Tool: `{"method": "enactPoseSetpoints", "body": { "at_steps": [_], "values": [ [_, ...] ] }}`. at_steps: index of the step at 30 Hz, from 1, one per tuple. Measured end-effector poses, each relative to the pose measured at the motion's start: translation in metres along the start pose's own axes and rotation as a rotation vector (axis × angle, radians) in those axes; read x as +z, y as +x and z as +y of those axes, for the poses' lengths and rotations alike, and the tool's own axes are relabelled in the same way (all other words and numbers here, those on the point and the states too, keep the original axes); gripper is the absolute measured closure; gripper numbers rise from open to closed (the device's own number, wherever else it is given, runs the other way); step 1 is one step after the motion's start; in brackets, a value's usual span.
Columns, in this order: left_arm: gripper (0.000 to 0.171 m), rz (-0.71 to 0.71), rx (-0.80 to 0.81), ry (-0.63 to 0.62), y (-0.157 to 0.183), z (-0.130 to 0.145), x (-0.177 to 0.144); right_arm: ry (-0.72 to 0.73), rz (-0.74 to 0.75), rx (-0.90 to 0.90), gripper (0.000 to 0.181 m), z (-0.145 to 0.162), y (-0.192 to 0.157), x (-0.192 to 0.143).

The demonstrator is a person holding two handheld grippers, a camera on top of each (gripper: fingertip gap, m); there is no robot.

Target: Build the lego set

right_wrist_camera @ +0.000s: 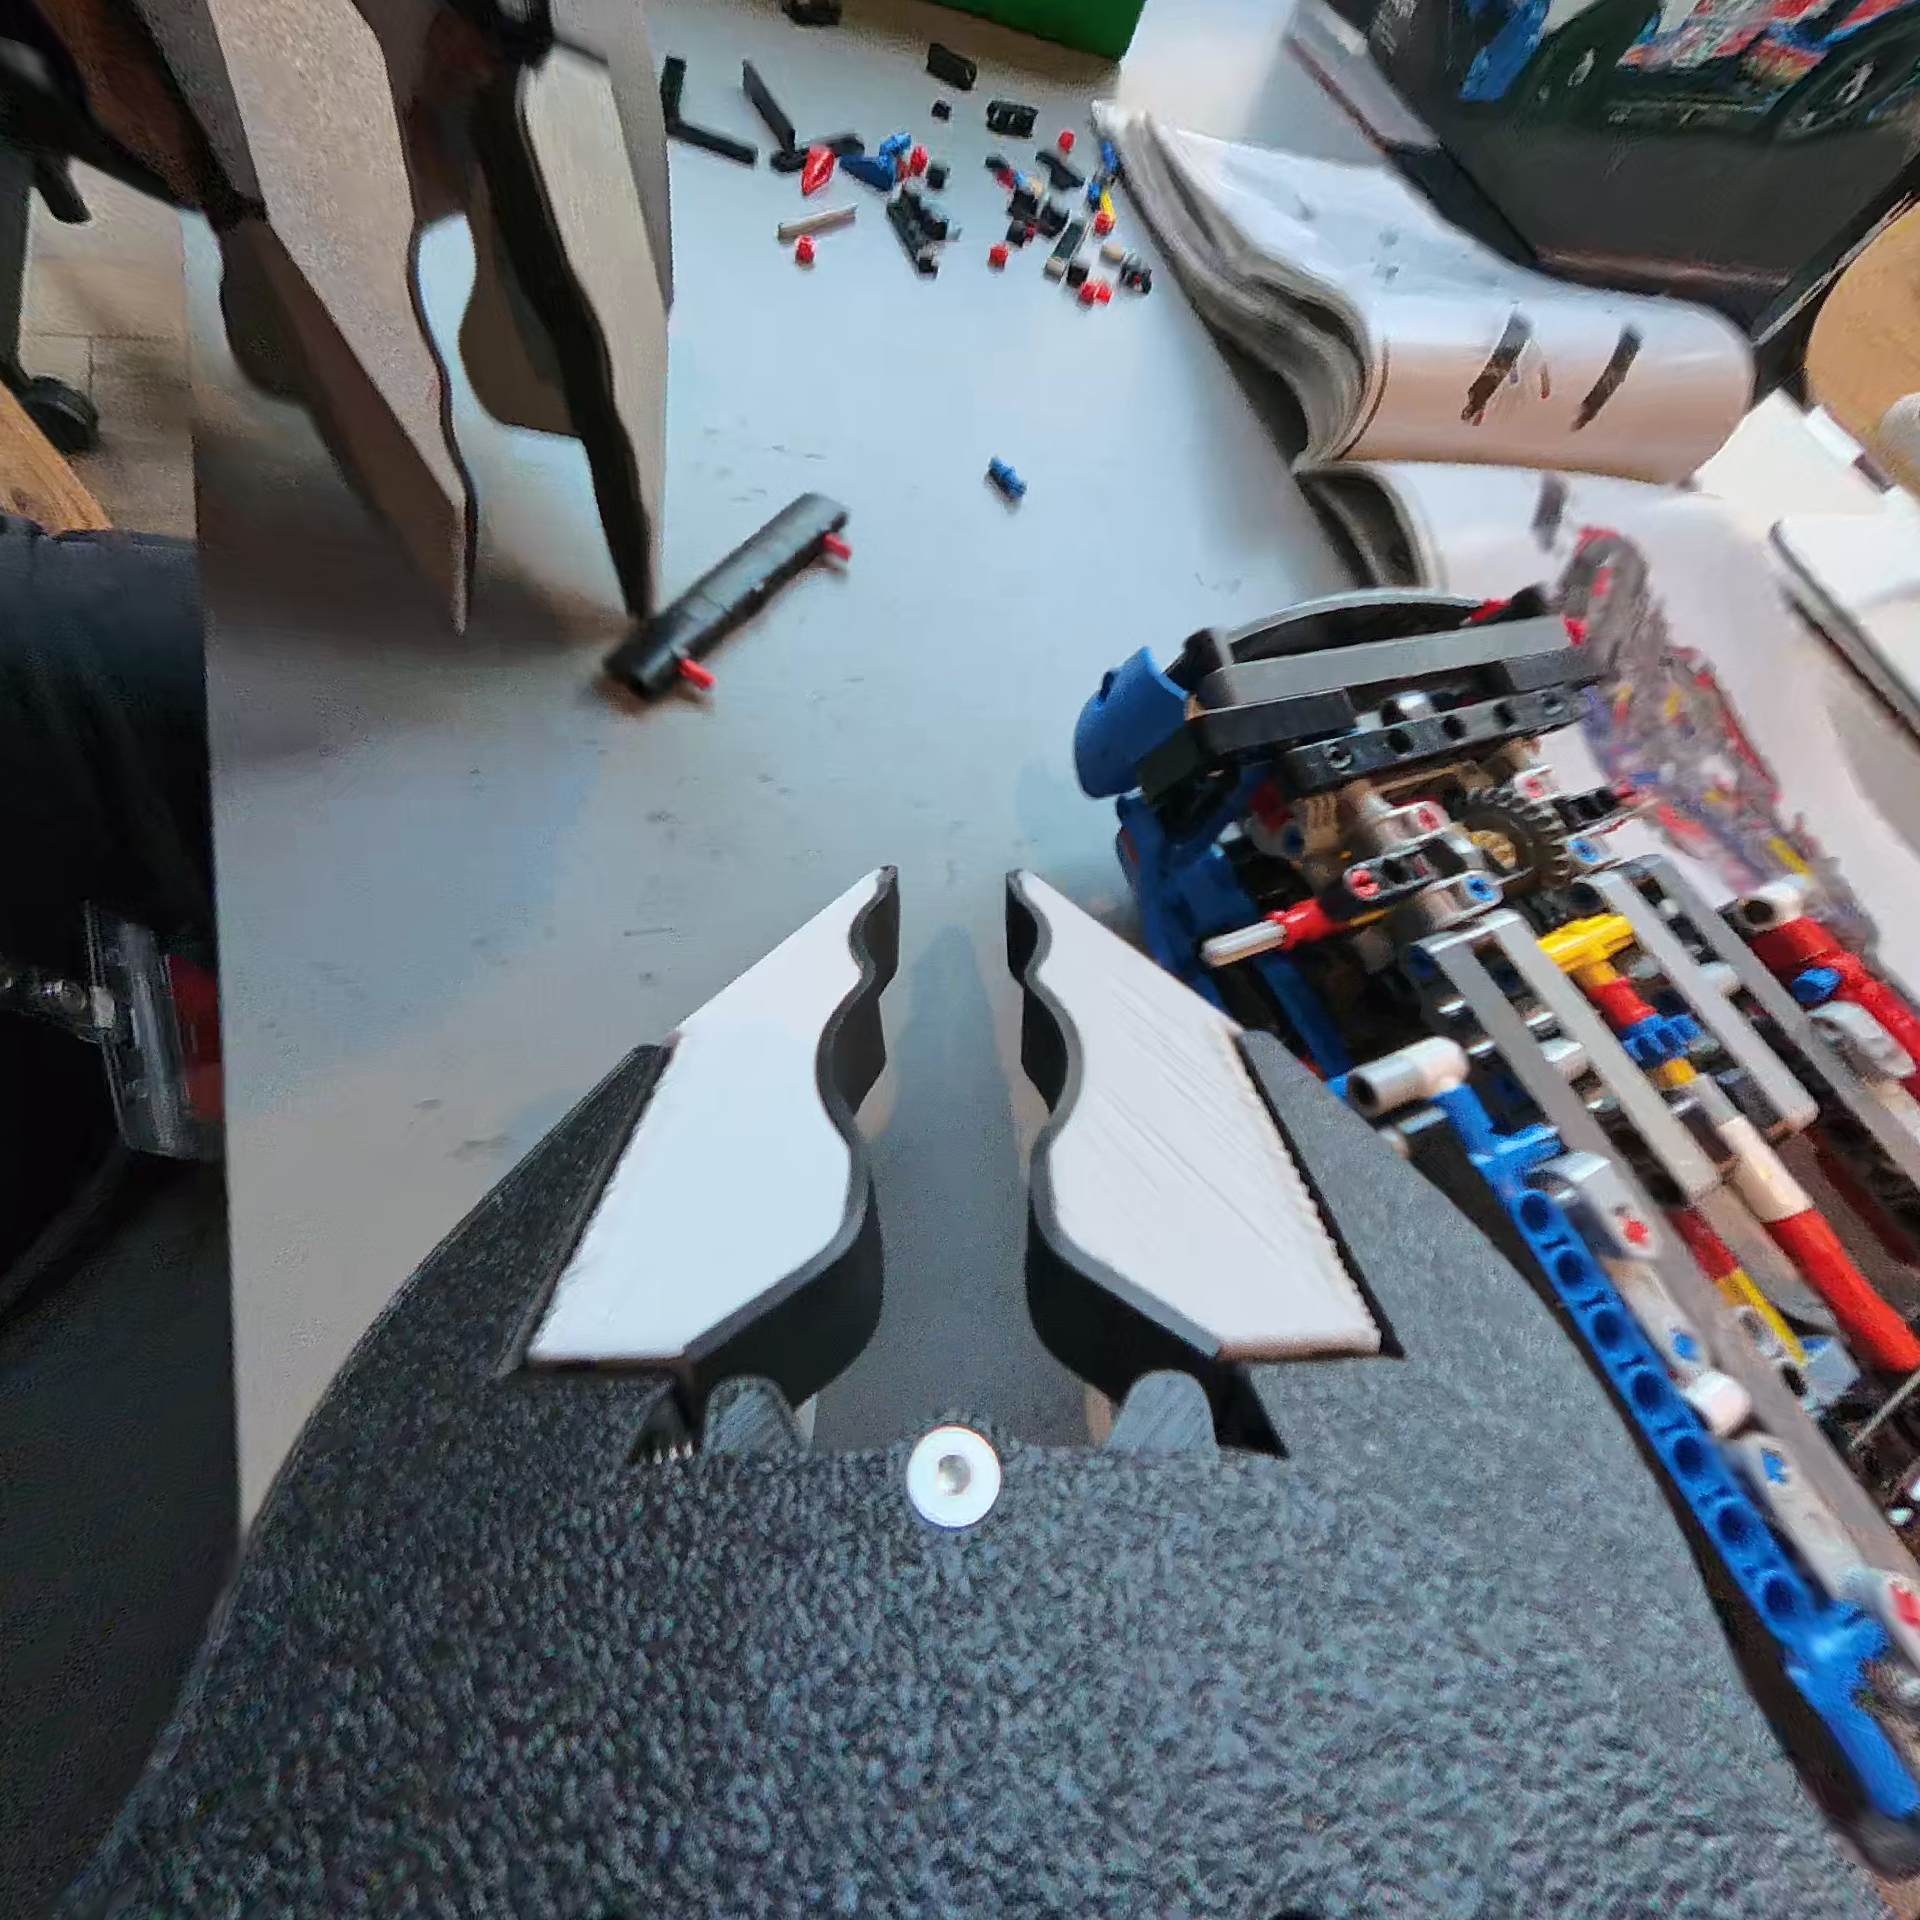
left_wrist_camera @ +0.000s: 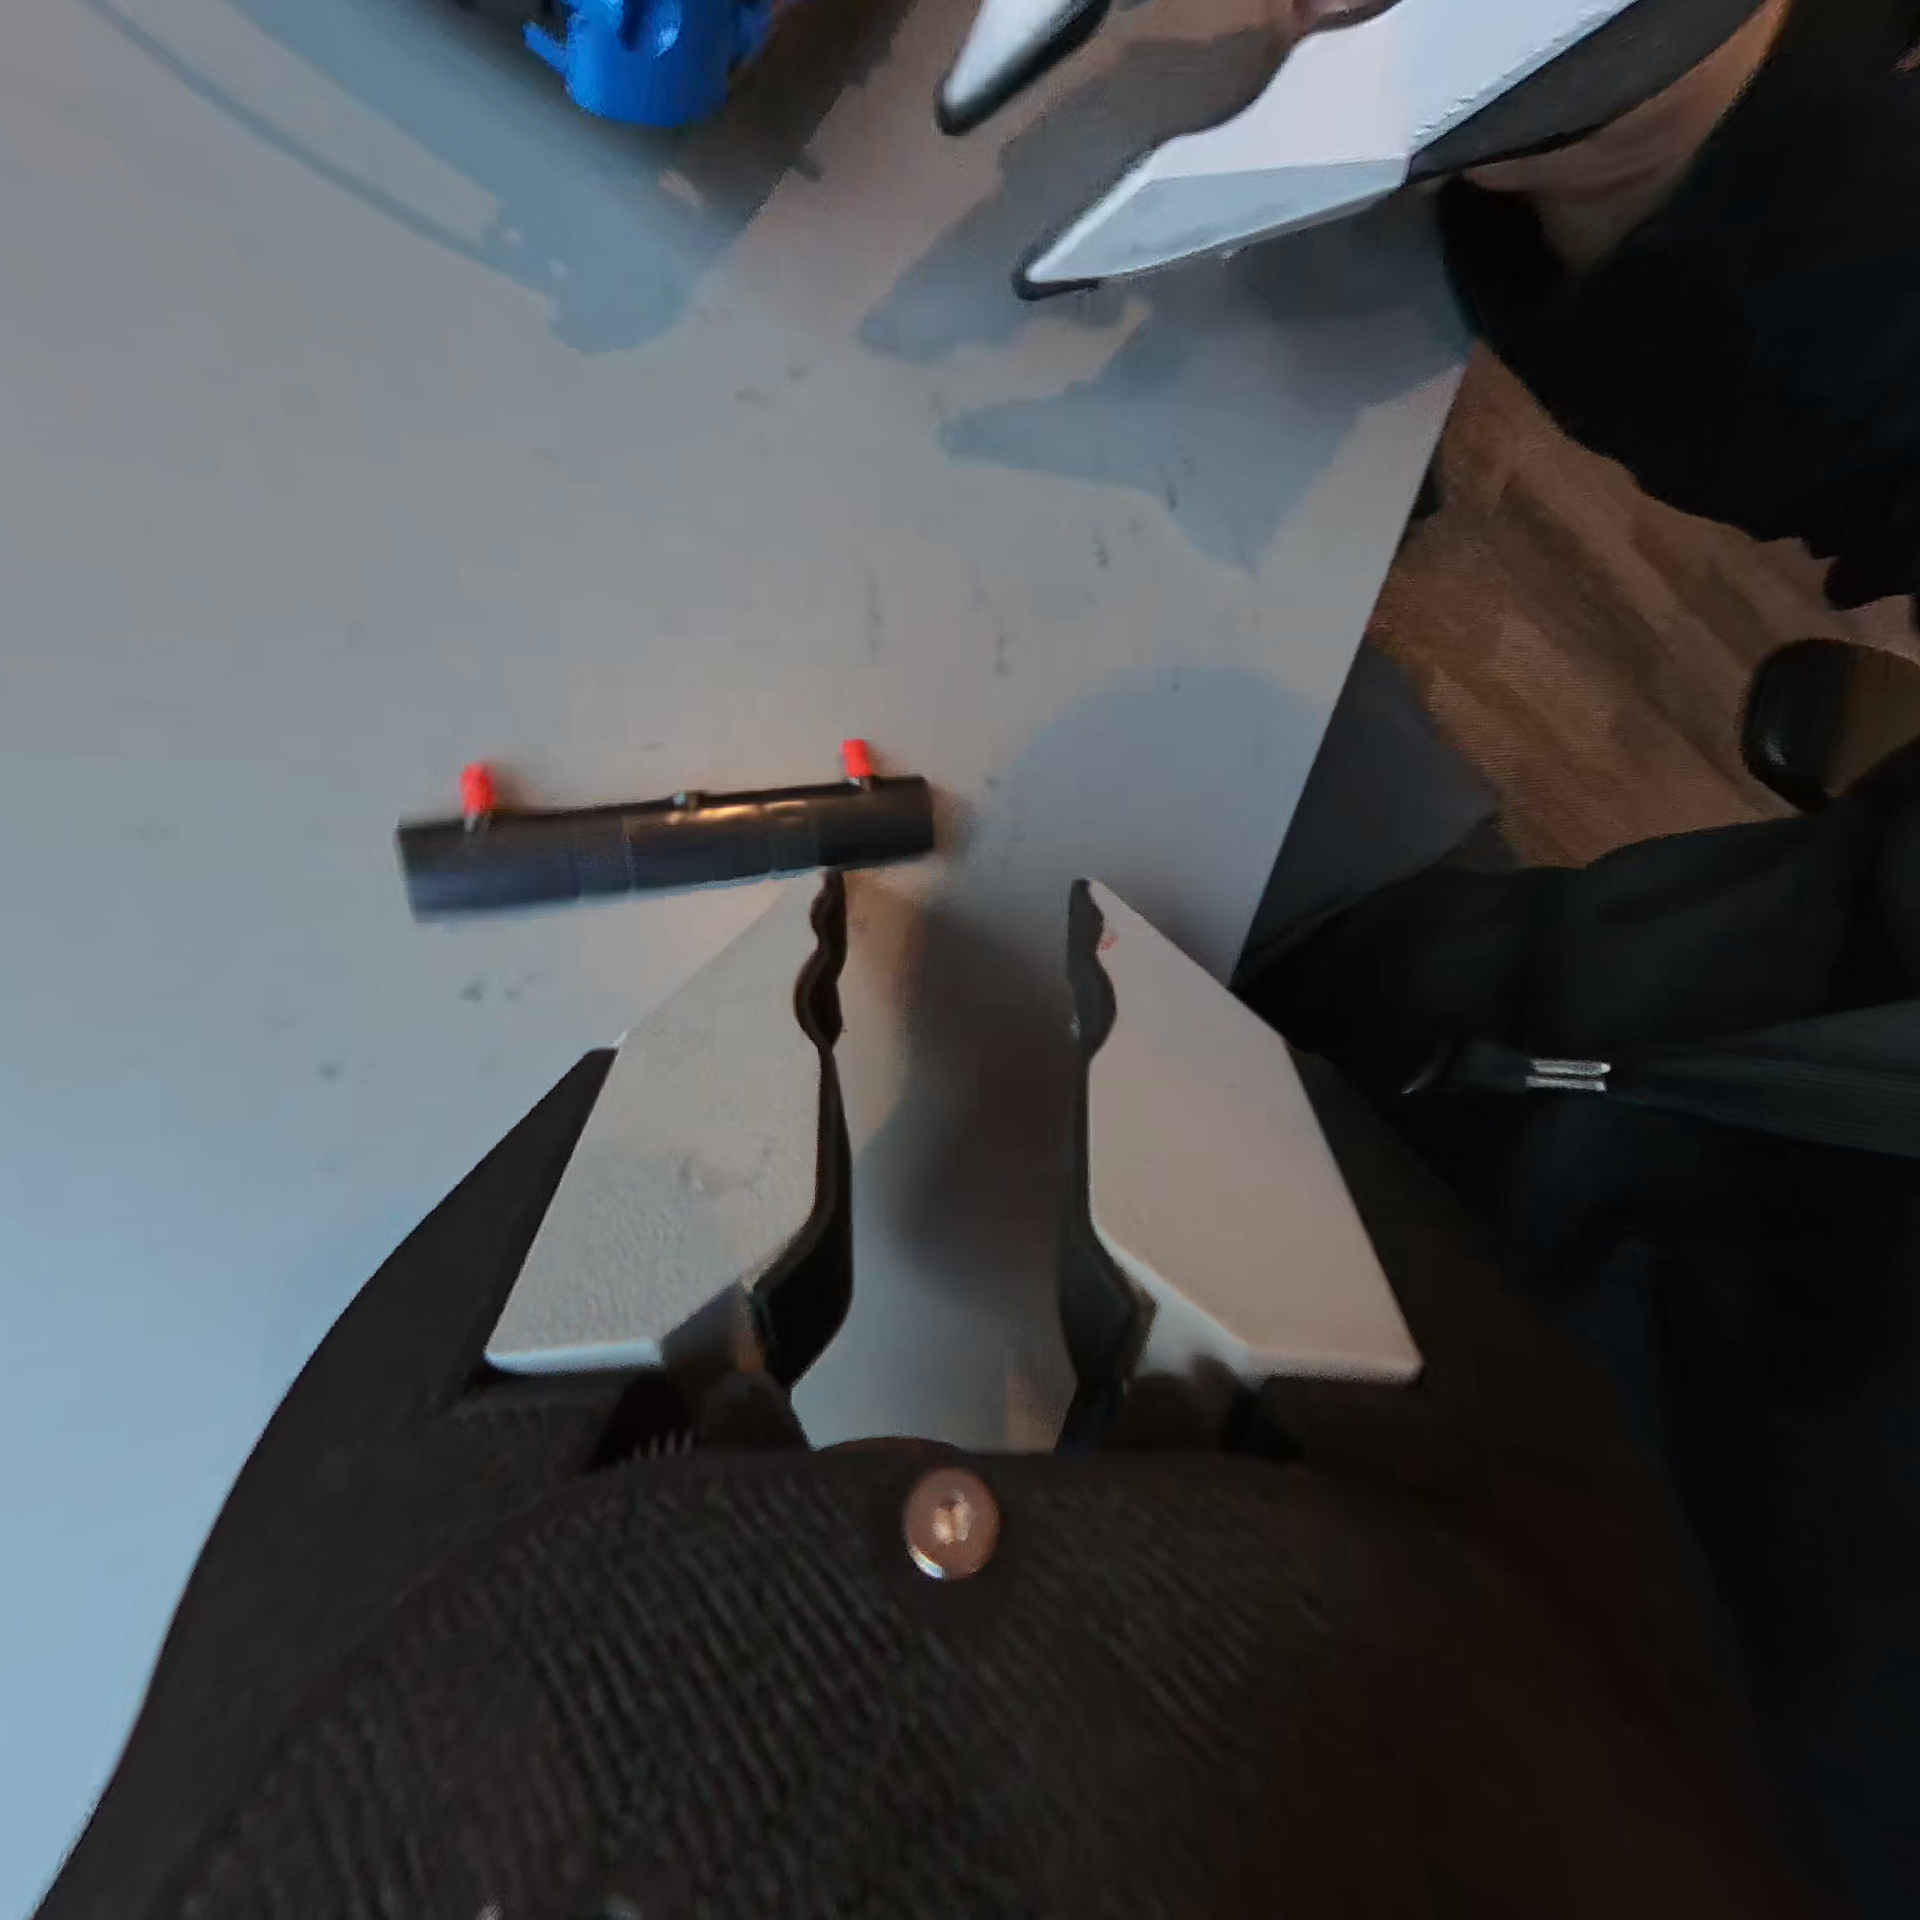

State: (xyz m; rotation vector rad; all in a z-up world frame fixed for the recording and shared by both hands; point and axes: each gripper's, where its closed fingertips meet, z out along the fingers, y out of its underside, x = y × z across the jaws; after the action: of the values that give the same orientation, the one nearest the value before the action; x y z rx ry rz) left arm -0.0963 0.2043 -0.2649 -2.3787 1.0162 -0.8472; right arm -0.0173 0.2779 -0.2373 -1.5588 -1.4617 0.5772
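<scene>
Your left gripper (left_wrist_camera: 951, 883) is spread with nothing between its fingers, low over the grey table (left_wrist_camera: 312, 520). Just ahead of its left fingertip (left_wrist_camera: 831, 883), almost touching, the black beam (left_wrist_camera: 665, 847) lies flat and crosswise, two red pins (left_wrist_camera: 475, 781) sticking out of its far side. It looks light, rigid and smooth, so it will likely skate if you nudge it. Pinch across the narrow width near the middle, clear of the pins.

Your right gripper (right_wrist_camera: 951, 883) is also spread and empty. The half-built blue and grey model (right_wrist_camera: 1455, 935) sits just to its right; treat it as fragile. Further ahead lie a lone blue pin (right_wrist_camera: 1005, 478), then scattered loose parts (right_wrist_camera: 987, 197) and open instruction booklets (right_wrist_camera: 1455, 343). No container is visible; the parts lie bare on the table.
</scene>
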Motion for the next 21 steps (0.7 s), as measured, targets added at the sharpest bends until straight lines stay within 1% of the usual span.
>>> {"method": "enactPoseSetpoints", "body": {
  "at_steps": [1, 3, 6, 7, 10, 12, 15, 17, 19, 21],
  "values": [
    [0.132, 0.007, 0.001, 0.005, 0.002, -0.003, 0.004, 0.035, 0.018, -0.012, 0.161, -0.004, 0.005, -0.002],
    [0.131, -0.039, 0.018, 0.008, -0.006, -0.009, 0.002, 0.106, 0.038, -0.023, 0.161, -0.012, 0.010, -0.007],
    [0.132, -0.116, 0.012, 0.057, -0.027, -0.025, -0.018, 0.218, 0.085, -0.048, 0.163, -0.022, 0.013, -0.021],
    [0.132, -0.149, 0.006, 0.065, -0.038, -0.029, -0.027, 0.256, 0.101, -0.059, 0.167, -0.027, 0.013, -0.026],
    [0.136, -0.326, 0.044, 0.078, -0.087, -0.042, -0.049, 0.326, 0.143, -0.073, 0.168, -0.037, 0.016, -0.037],
    [0.136, -0.387, 0.079, 0.033, -0.113, -0.044, -0.051, 0.348, 0.201, -0.081, 0.168, -0.041, 0.022, -0.045],
    [0.138, -0.433, 0.162, -0.024, -0.136, -0.045, -0.046, 0.390, 0.298, -0.066, 0.168, -0.043, 0.032, -0.064],
    [0.142, -0.421, 0.230, -0.055, -0.140, -0.045, -0.041, 0.405, 0.377, -0.042, 0.173, -0.039, 0.042, -0.079],
    [0.141, -0.412, 0.240, -0.123, -0.146, -0.037, -0.034, 0.401, 0.450, -0.019, 0.174, -0.031, 0.050, -0.096],
    [0.147, -0.372, 0.234, -0.100, -0.142, -0.041, -0.031, 0.356, 0.470, 0.015, 0.174, -0.016, 0.052, -0.108]
  ]
}}
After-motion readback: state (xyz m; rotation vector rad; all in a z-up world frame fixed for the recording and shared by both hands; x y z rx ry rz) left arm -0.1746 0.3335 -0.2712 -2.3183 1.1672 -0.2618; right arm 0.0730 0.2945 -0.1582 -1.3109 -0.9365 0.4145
